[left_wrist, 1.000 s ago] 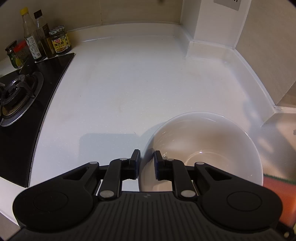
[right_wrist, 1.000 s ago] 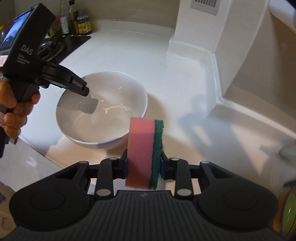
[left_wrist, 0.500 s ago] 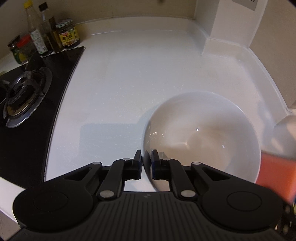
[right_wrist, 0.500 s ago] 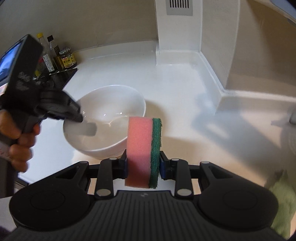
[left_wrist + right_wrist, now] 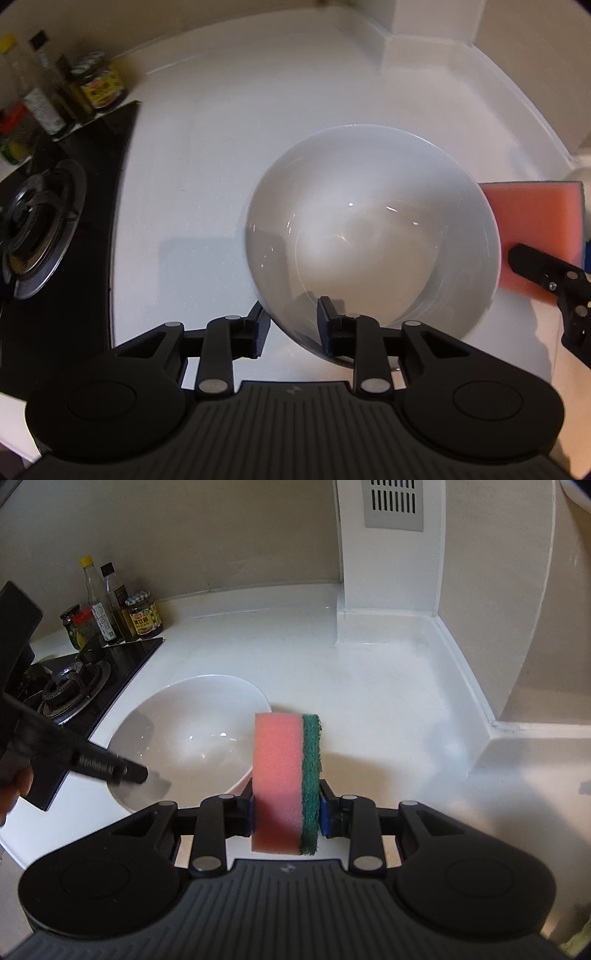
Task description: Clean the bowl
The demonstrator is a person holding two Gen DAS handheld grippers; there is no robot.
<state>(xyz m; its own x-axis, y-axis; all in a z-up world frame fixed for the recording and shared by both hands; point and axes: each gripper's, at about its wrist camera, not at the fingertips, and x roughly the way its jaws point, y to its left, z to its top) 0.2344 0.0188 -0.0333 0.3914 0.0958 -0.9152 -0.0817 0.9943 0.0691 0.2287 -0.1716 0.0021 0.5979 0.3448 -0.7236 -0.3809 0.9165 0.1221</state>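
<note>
Left wrist view: your left gripper (image 5: 290, 325) stands open astride the near rim of the white bowl (image 5: 369, 236), one finger outside, one inside, gripping nothing yet; the bowl sits mid-counter (image 5: 207, 155), right of the stove (image 5: 37, 218).

Right wrist view: your right gripper (image 5: 286, 806) is clamped on the upright pink-and-green sponge (image 5: 286, 782), poised just right of the bowl (image 5: 192, 742), which lies ahead-left.
</note>
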